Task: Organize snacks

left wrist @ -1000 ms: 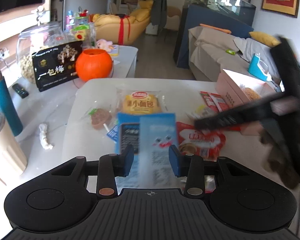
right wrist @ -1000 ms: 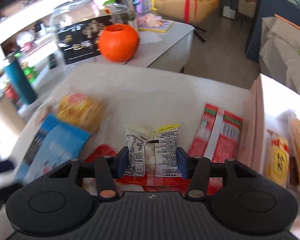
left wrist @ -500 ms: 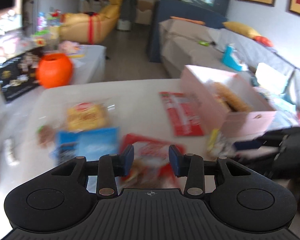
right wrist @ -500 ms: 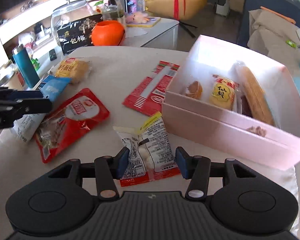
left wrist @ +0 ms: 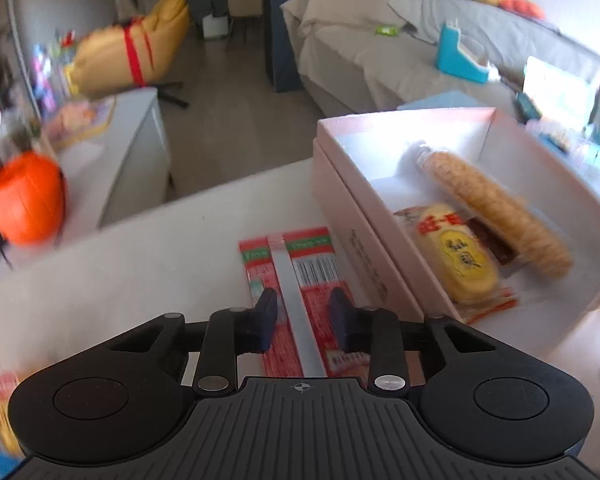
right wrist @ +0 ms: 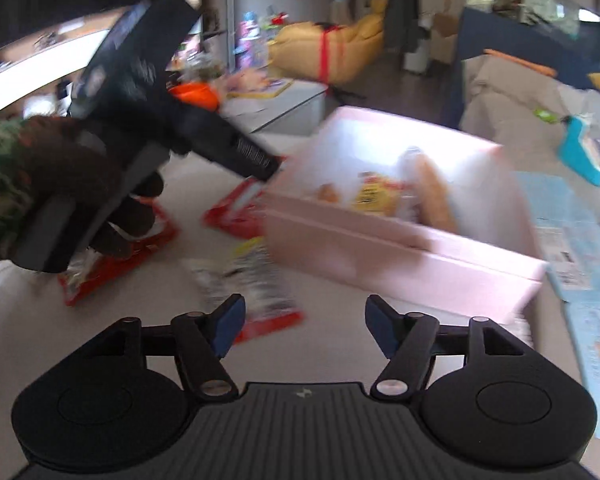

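Observation:
A pink box (left wrist: 356,216) stands on the white table and holds a yellow cake pack (left wrist: 456,260) and a long cracker roll (left wrist: 496,208). A flat red packet (left wrist: 300,280) lies beside the box. My left gripper (left wrist: 303,312) hovers over that packet, jaws apart, holding nothing. My right gripper (right wrist: 305,322) is wide open above the table. A white-and-red snack pack (right wrist: 256,288) lies just left of its jaws. The left gripper also shows in the right wrist view (right wrist: 256,164) near the box (right wrist: 380,240). Another red pack (right wrist: 112,268) lies under the hand.
An orange pumpkin bowl (left wrist: 26,200) sits at the far left. A low white side table (left wrist: 132,140) stands behind the table. A light blue sheet (right wrist: 580,264) lies right of the box. A grey sofa (left wrist: 400,52) is beyond.
My left gripper has swung right, from the blue packs to over the flat red packet by the box. My right gripper has opened wide and shifted right of the white-and-red pack.

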`<action>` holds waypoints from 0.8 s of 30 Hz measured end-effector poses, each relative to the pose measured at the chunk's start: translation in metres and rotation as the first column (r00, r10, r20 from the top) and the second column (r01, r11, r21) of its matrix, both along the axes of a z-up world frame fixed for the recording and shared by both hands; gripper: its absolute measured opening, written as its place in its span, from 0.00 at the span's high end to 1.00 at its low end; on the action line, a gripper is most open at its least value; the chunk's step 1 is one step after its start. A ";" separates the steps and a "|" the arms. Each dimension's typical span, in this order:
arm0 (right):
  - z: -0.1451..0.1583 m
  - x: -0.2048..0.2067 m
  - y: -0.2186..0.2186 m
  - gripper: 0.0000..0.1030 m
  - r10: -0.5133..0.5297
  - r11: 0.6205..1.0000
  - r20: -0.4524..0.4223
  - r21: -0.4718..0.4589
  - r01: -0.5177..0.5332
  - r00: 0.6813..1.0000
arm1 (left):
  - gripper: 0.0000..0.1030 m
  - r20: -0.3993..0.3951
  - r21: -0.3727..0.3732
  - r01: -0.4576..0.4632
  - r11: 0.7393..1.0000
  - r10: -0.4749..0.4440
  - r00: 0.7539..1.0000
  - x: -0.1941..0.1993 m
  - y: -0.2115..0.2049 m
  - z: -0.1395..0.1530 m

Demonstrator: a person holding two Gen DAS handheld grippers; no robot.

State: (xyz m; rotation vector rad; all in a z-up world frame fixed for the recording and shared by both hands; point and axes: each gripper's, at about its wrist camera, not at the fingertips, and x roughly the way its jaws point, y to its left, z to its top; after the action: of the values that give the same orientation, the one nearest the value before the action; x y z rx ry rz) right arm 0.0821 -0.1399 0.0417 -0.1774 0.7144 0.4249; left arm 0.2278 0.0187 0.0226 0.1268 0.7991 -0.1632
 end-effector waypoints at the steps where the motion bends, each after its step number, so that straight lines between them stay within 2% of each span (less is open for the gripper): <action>1: 0.001 0.001 -0.007 0.34 -0.019 1.000 0.000 0.003 0.019 1.000 | 0.64 0.010 0.027 0.004 1.000 -0.005 1.000 0.001 -0.001 -0.001; 4: -0.003 0.003 -0.024 0.34 -0.066 0.998 -0.005 0.011 0.066 0.998 | 0.53 0.032 0.049 0.027 0.998 -0.029 0.999 -0.001 0.009 -0.005; 8: -0.008 0.015 -0.034 0.34 -0.118 0.992 -0.001 0.033 0.118 0.993 | 0.53 0.017 0.027 0.043 0.999 -0.043 0.999 -0.012 0.022 -0.006; 13: -0.007 0.052 -0.027 0.32 -0.142 0.986 -0.015 0.089 0.142 0.990 | 0.53 -0.003 0.007 0.077 0.997 -0.077 0.997 -0.036 0.038 -0.004; 17: -0.007 0.074 -0.003 0.32 -0.099 0.991 -0.002 0.086 0.099 0.995 | 0.53 -0.019 -0.023 0.065 0.998 -0.065 0.998 -0.045 0.053 -0.003; 20: -0.008 0.084 0.009 0.32 -0.066 0.991 -0.049 0.115 0.072 0.997 | 0.55 -0.030 -0.055 0.040 0.998 -0.041 0.999 -0.048 0.063 -0.002; 24: -0.013 0.066 0.017 0.31 0.078 0.979 -0.137 0.199 -0.050 0.988 | 0.58 -0.058 -0.193 0.011 0.981 -0.022 0.998 -0.044 0.071 -0.001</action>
State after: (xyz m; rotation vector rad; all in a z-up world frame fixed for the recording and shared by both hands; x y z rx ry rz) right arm 0.1478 -0.1231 0.0289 0.0156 0.8054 0.5708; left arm 0.1842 0.0901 0.0220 -0.0551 0.8375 -0.2604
